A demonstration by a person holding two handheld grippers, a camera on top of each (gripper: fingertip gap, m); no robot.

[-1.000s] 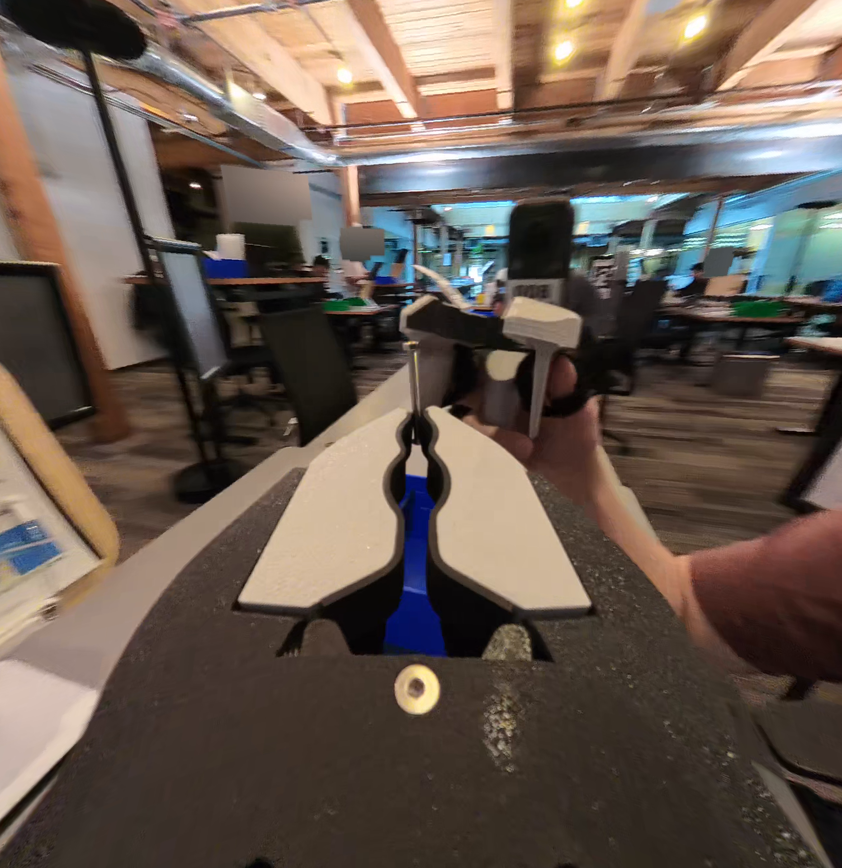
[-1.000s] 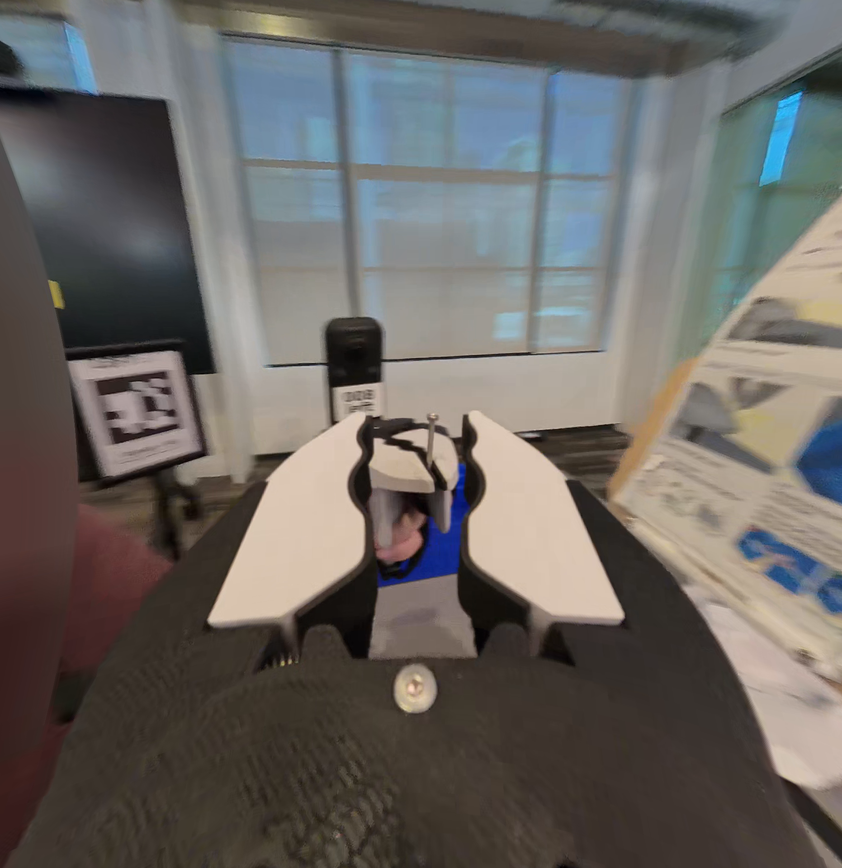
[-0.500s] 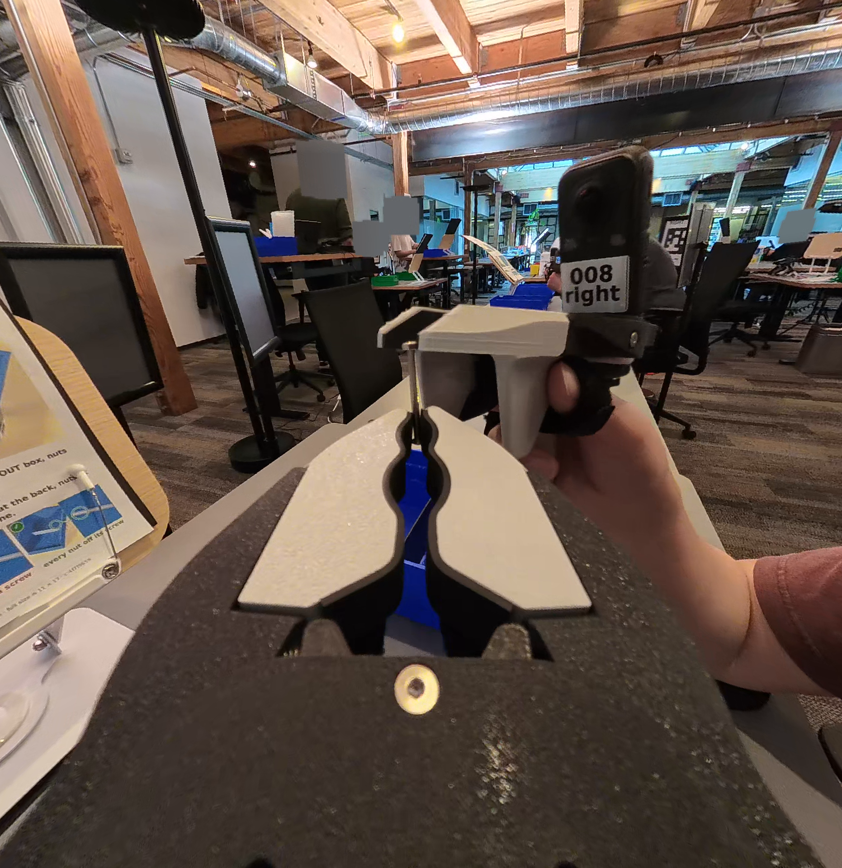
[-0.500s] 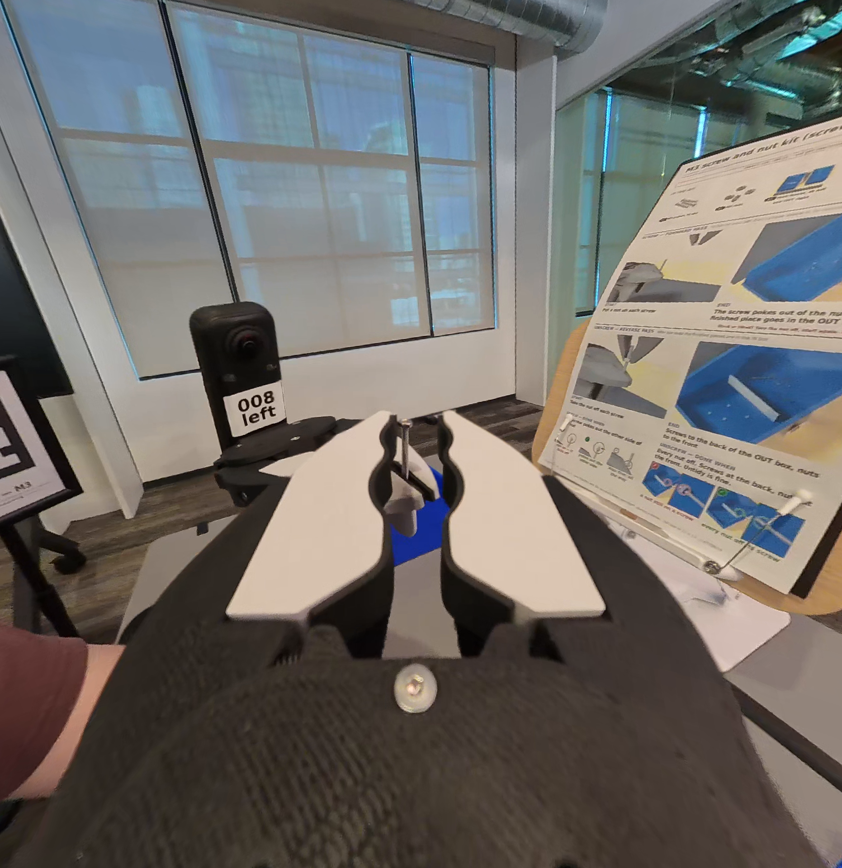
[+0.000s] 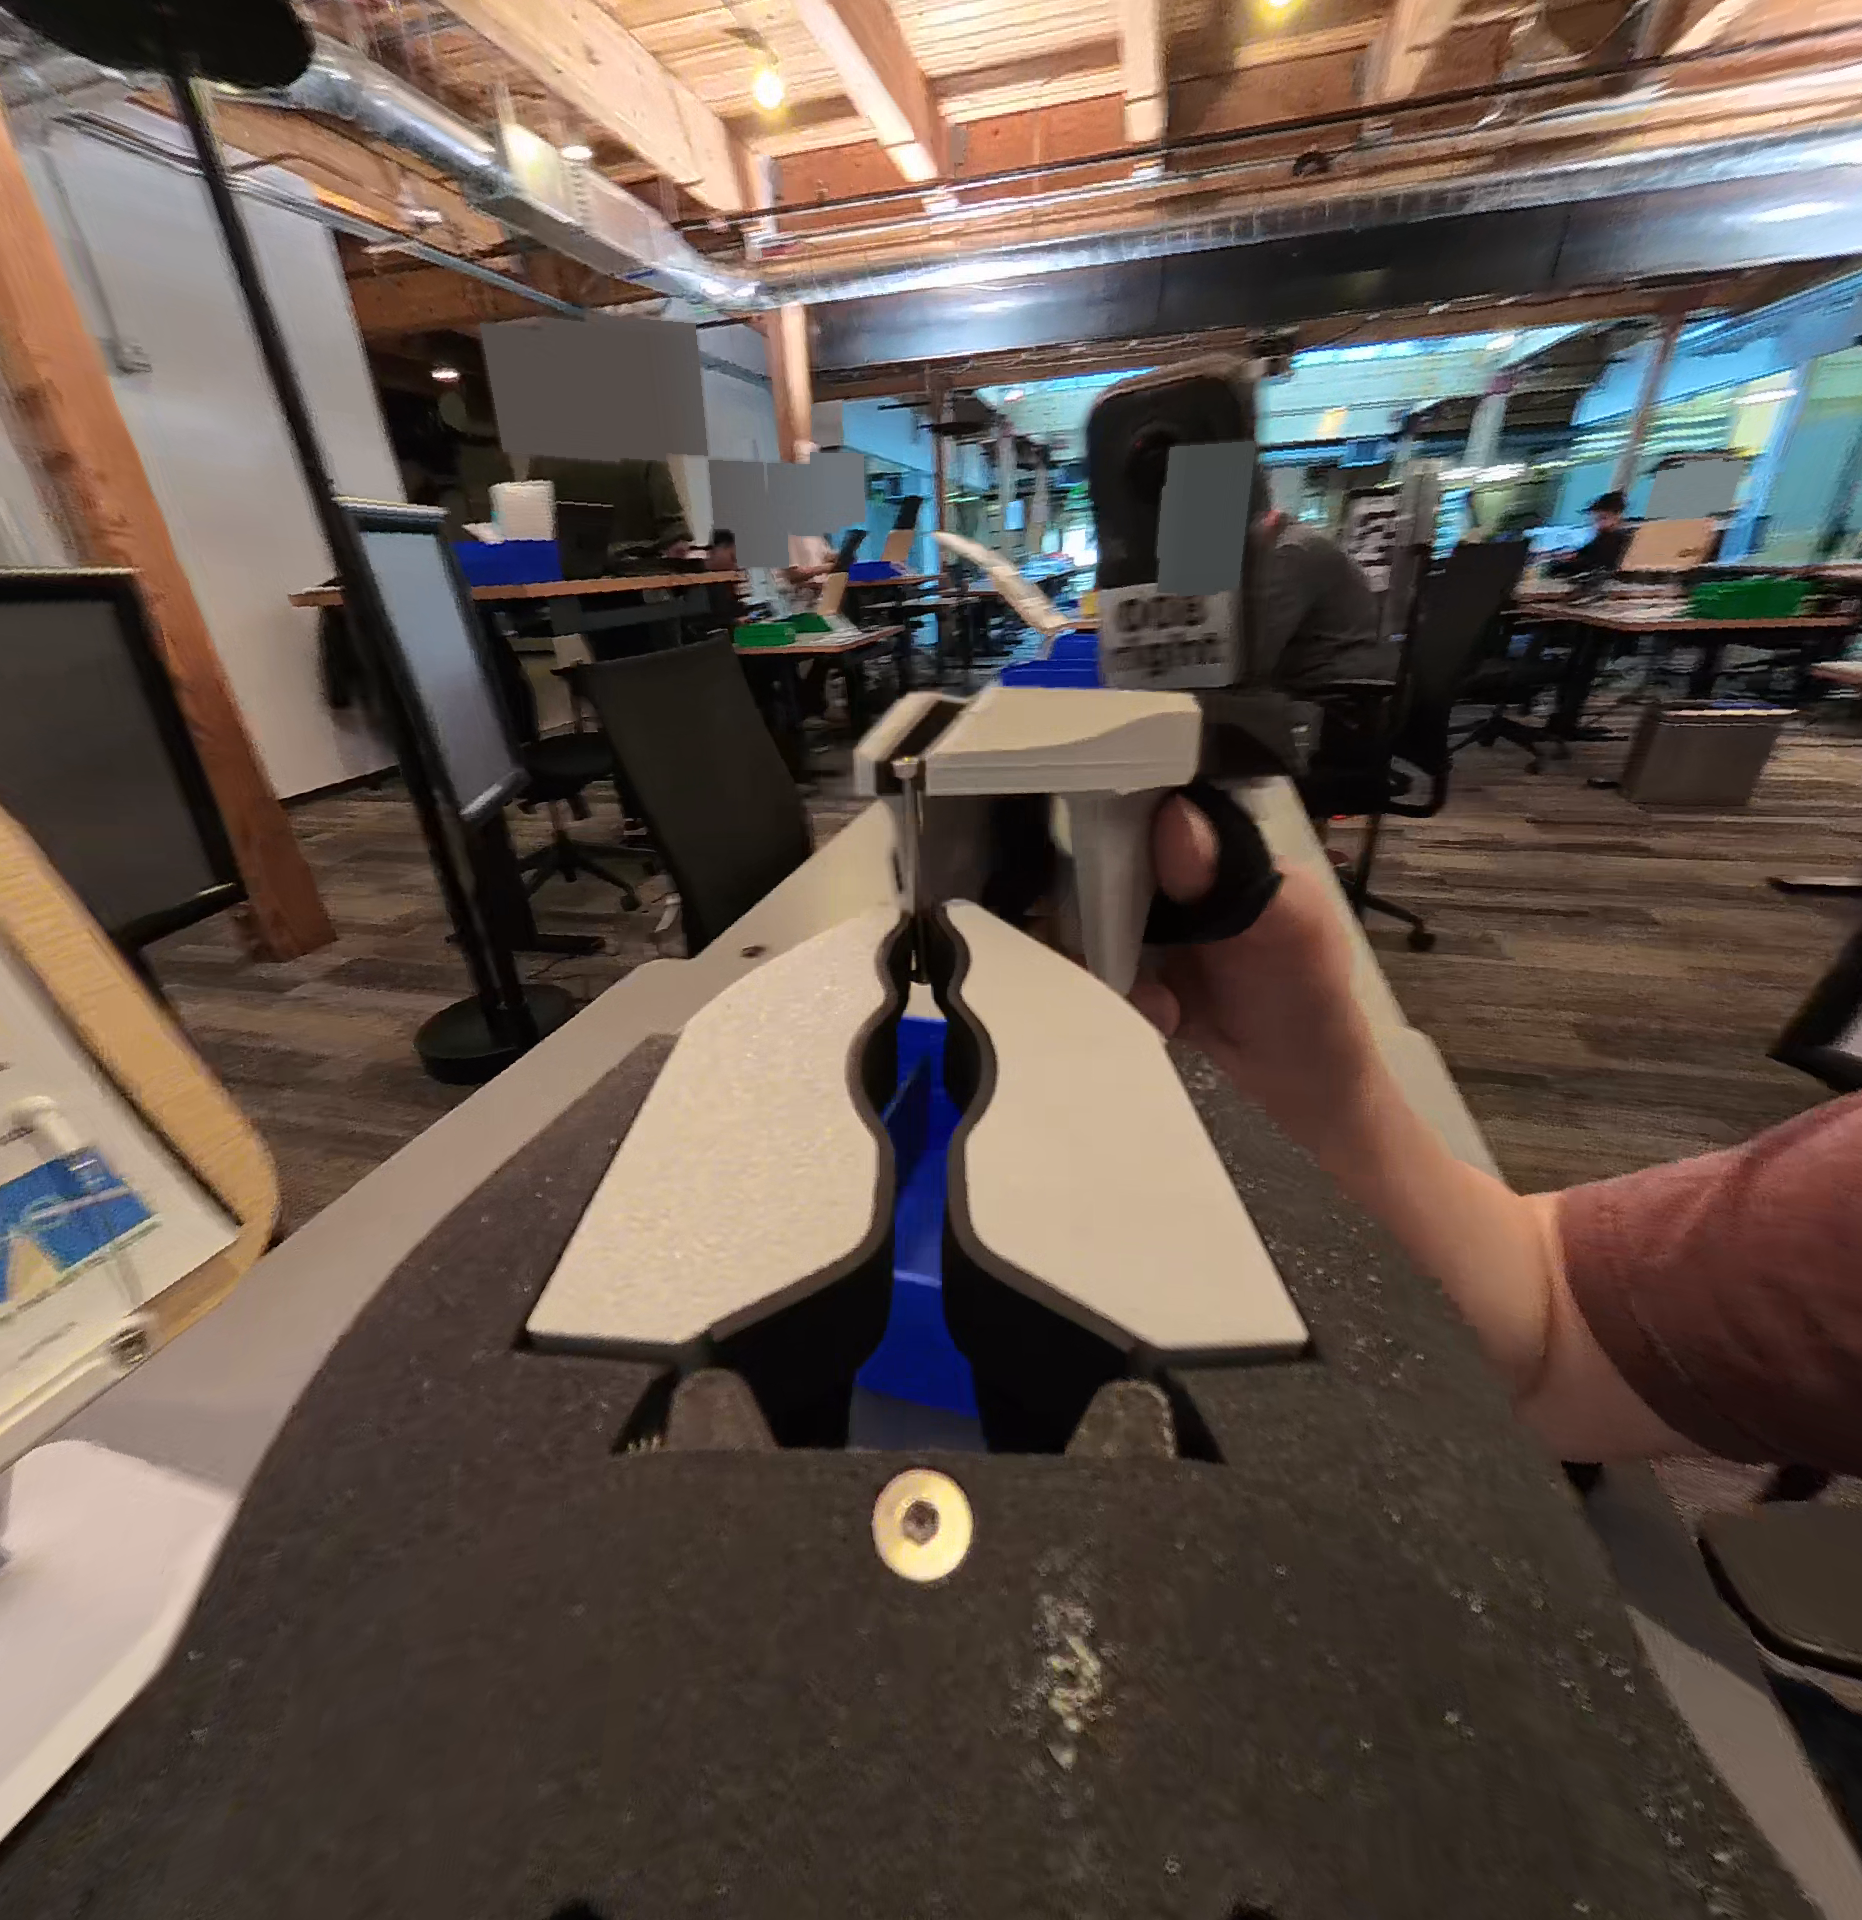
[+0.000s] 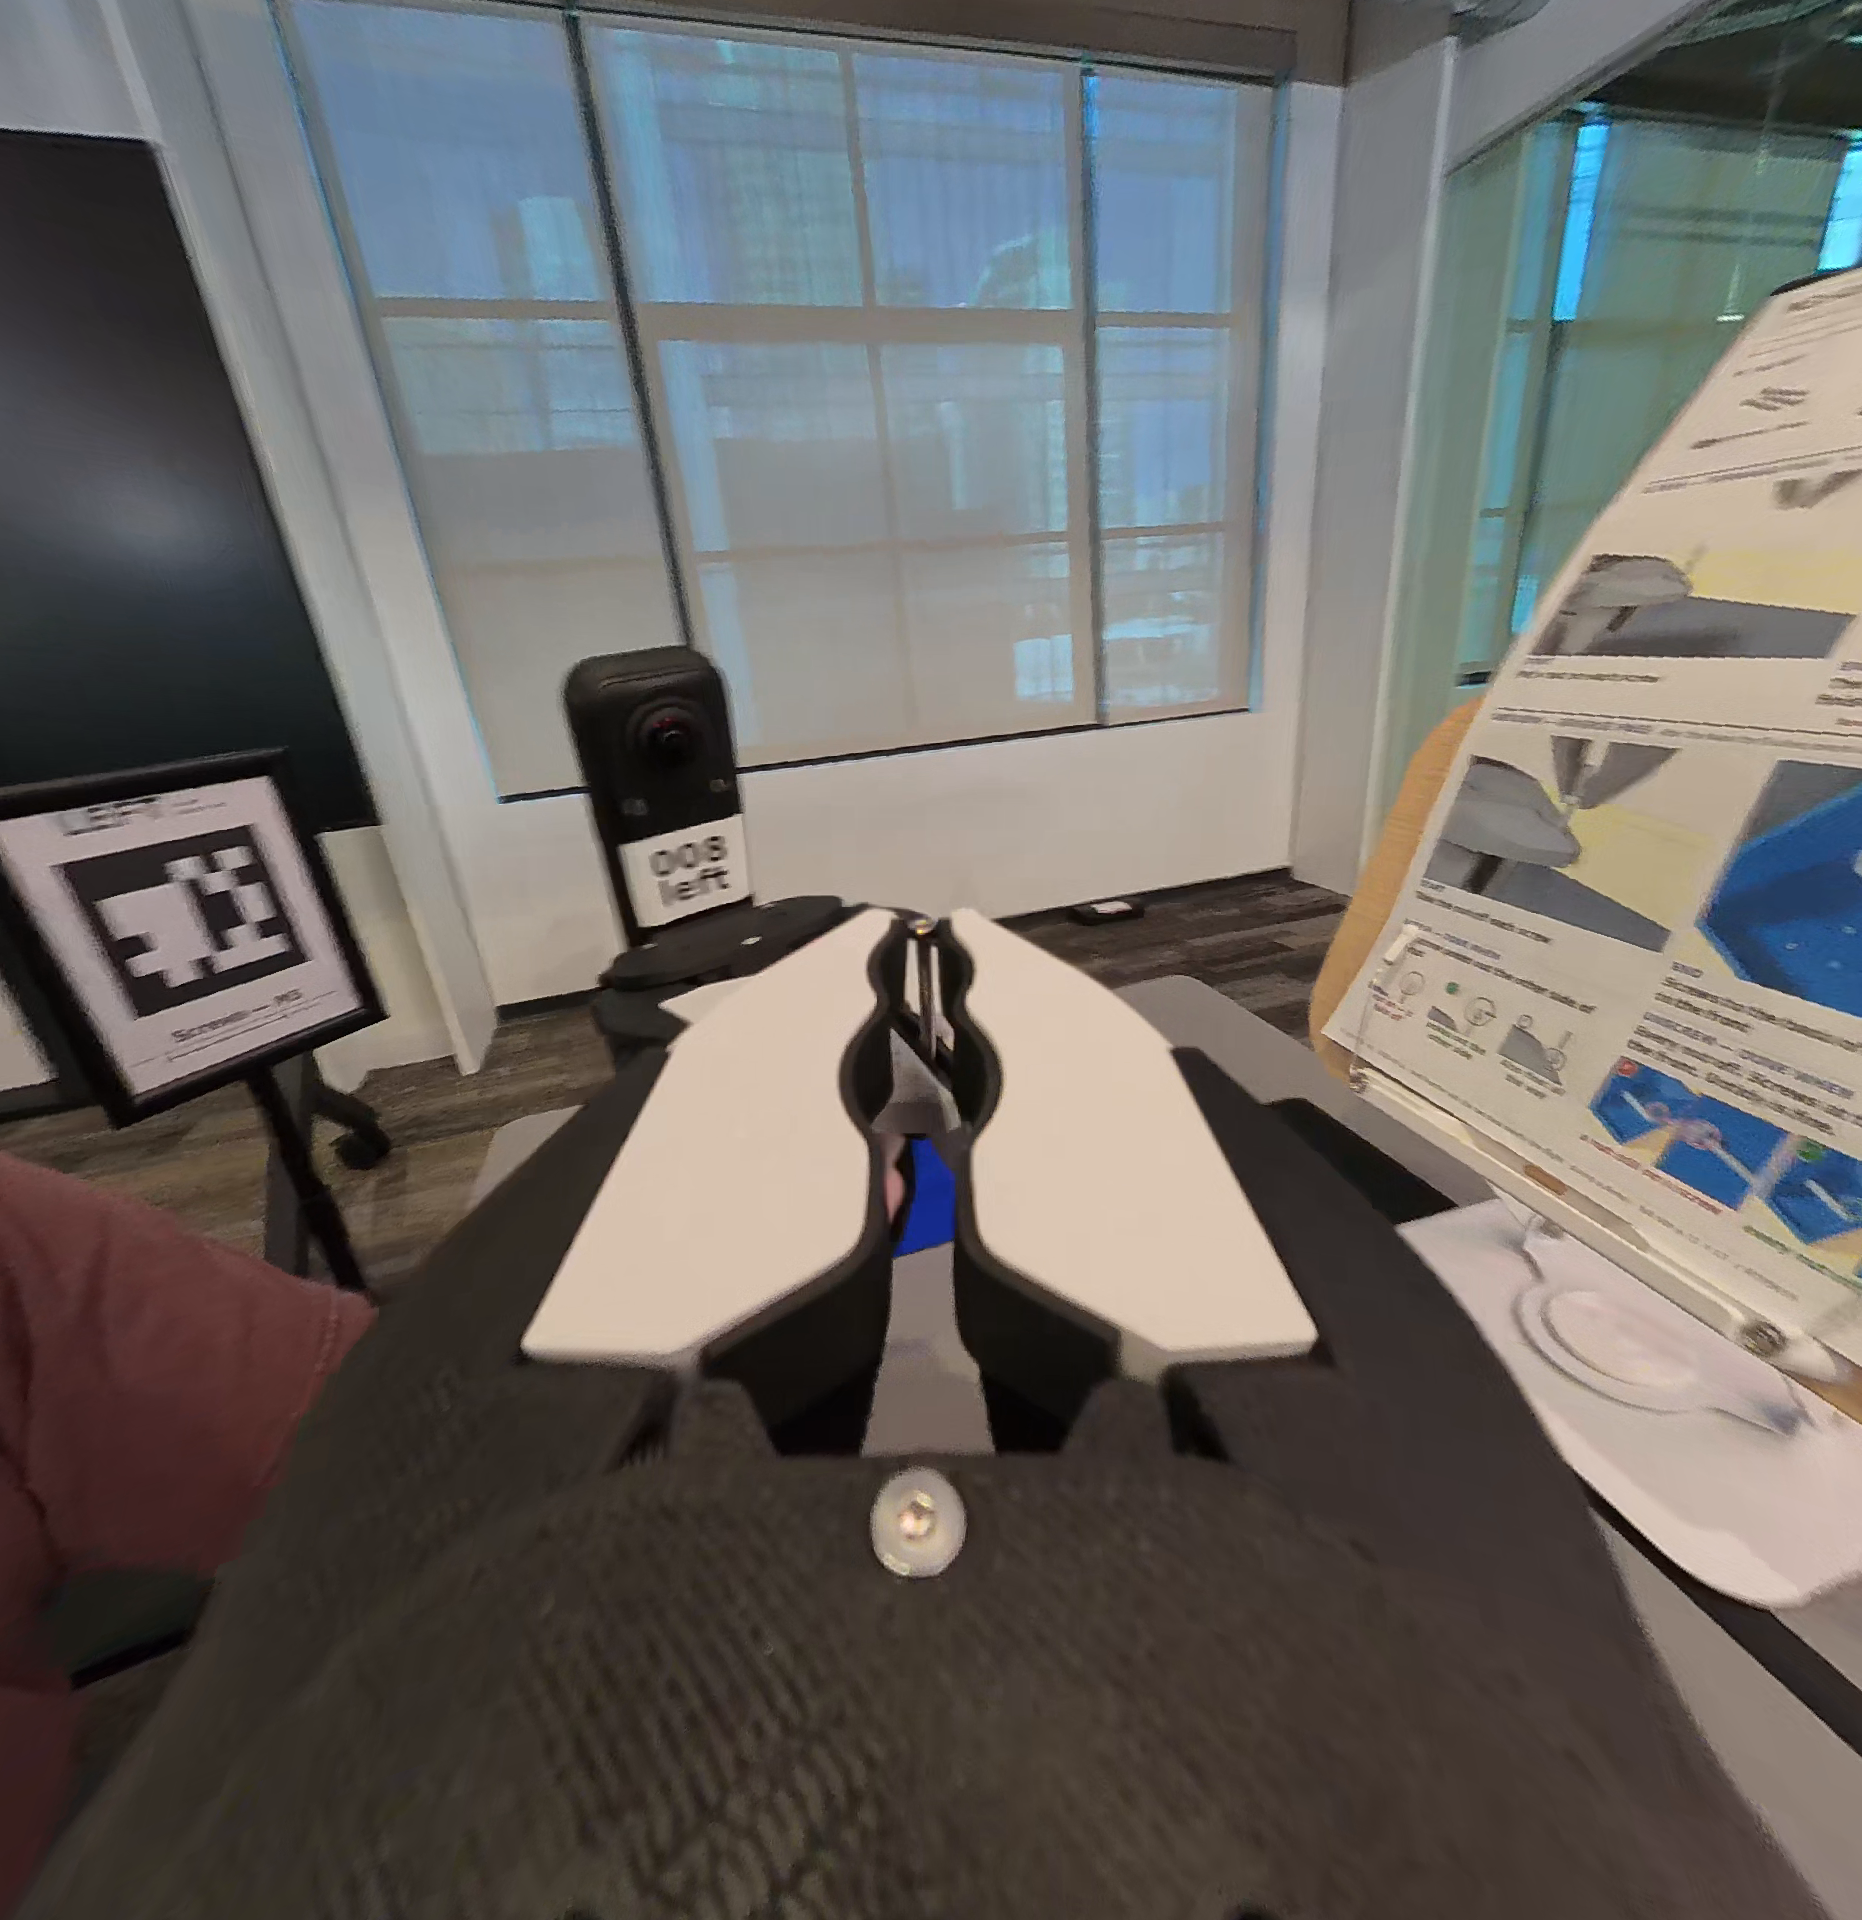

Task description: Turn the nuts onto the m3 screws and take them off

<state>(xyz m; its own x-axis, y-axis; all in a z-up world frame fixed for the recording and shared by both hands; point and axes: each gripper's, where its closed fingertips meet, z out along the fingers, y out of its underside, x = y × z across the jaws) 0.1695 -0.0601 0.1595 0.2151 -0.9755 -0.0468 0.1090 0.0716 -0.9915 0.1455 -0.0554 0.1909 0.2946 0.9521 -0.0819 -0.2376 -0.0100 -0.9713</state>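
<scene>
The left gripper (image 5: 919,920) is clenched on the lower end of the M3 screw (image 5: 909,831), which stands upright. The right gripper (image 6: 922,920) has now closed in around its head. Instruction board (image 6: 1685,831) sits right, marker sign (image 6: 174,925) left, blue bin (image 5: 922,1226) below.

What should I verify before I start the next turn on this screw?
1. Left gripper shut on the lower end of the screw: ok.
2. Right gripper closed around the screw's head: ok.
3. Screw upright and straight between the two grippers: ok.
4. Nut seated on the thread: cannot tell, none visible in either view.
5. Blue bin under the grippers to catch a drop: ok.
</scene>
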